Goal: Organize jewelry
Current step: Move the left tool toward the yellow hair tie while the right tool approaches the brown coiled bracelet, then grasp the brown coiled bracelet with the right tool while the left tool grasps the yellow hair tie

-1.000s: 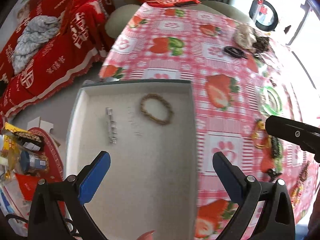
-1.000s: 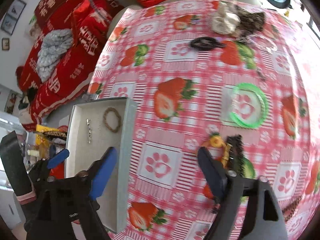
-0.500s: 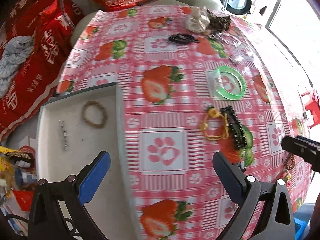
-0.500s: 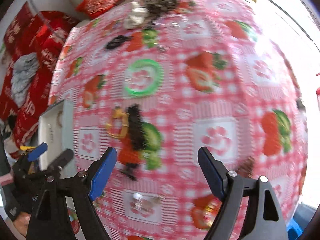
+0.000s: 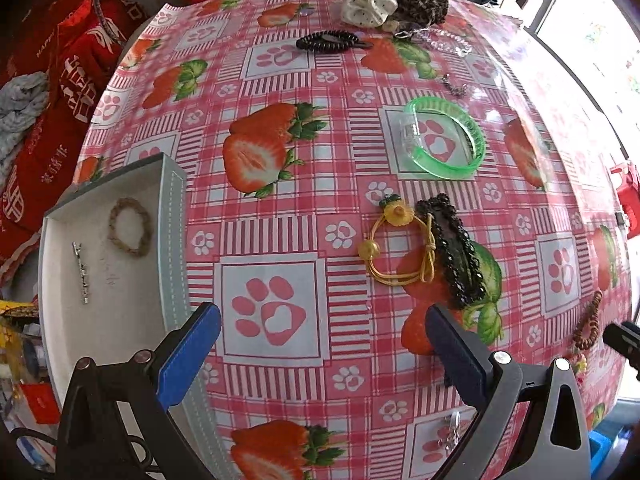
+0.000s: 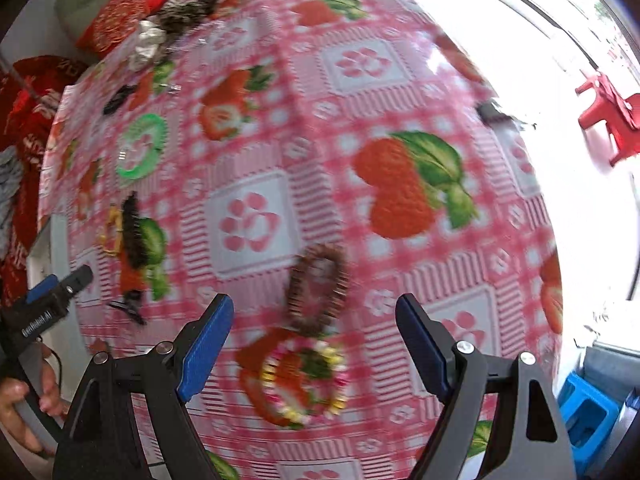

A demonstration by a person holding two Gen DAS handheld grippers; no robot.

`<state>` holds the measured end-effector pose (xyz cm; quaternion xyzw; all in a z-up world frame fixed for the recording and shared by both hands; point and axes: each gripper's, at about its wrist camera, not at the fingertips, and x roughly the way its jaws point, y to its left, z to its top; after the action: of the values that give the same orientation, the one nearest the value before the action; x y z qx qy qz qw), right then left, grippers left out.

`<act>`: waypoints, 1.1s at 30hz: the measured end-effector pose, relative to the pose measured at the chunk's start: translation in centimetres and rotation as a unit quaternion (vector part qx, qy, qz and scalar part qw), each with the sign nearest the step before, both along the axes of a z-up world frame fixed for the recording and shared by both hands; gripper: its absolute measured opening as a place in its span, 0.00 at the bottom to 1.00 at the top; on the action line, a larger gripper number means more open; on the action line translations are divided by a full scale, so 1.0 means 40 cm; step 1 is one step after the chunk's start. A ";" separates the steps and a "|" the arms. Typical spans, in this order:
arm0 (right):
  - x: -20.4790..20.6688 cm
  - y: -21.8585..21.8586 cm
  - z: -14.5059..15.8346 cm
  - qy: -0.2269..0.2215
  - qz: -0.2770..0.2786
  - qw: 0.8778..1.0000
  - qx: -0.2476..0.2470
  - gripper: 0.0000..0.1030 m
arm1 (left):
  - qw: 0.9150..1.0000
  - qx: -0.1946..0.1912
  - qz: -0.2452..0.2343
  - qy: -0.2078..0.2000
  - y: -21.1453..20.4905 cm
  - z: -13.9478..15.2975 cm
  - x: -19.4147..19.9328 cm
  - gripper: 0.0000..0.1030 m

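Note:
A grey tray (image 5: 173, 240) at the table's left edge holds a tan bead bracelet (image 5: 130, 226) and a silver hair clip (image 5: 82, 272). My left gripper (image 5: 322, 340) is open and empty above the tablecloth, right of the tray. A yellow hair tie (image 5: 400, 248), a black lace clip (image 5: 454, 248) and a green bangle (image 5: 444, 138) lie ahead of it. My right gripper (image 6: 314, 334) is open and empty over a brown bead bracelet (image 6: 318, 286) and a multicoloured bead bracelet (image 6: 306, 378). The brown bracelet also shows in the left wrist view (image 5: 588, 322).
At the far side lie a black hair tie (image 5: 326, 43), a white scrunchie (image 5: 366, 0), a leopard scrunchie (image 5: 420, 8) and a clear bracelet (image 5: 448, 42). A small silver clip (image 5: 450, 434) lies near the front edge. A red-covered sofa (image 5: 48, 92) stands left of the table.
Both grippers have swung right across the table. The left one left the tray and faces the hair tie and bangle. The right one moved over the two bead bracelets. Both stay open.

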<state>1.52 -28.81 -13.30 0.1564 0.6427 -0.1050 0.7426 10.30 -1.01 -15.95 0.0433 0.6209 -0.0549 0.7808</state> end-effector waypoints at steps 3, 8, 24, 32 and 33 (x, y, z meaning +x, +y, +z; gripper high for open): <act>-0.019 -0.023 -0.015 0.006 -0.009 1.000 -0.006 0.83 | 1.000 0.000 0.008 -0.001 -0.006 -0.011 0.014 1.00; -0.033 -0.049 -0.036 0.017 -0.022 0.999 -0.016 0.83 | 1.000 0.005 0.004 -0.001 -0.024 -0.031 0.039 1.00; -0.002 -0.017 -0.089 0.022 0.017 0.999 -0.028 0.73 | 1.000 -0.005 0.007 0.003 -0.026 -0.088 0.108 0.92; 0.028 0.023 -0.093 0.014 0.014 1.000 -0.011 0.59 | 0.999 -0.011 -0.032 -0.009 -0.075 -0.069 0.113 0.60; 0.035 0.034 -0.093 0.013 0.013 1.000 -0.011 0.57 | 0.999 -0.015 -0.036 -0.008 -0.081 -0.068 0.113 0.53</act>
<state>2.93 -27.46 -17.00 0.1387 0.6533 -0.1047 0.7369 14.81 -4.25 -18.68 0.0546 0.6117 -0.0919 0.7839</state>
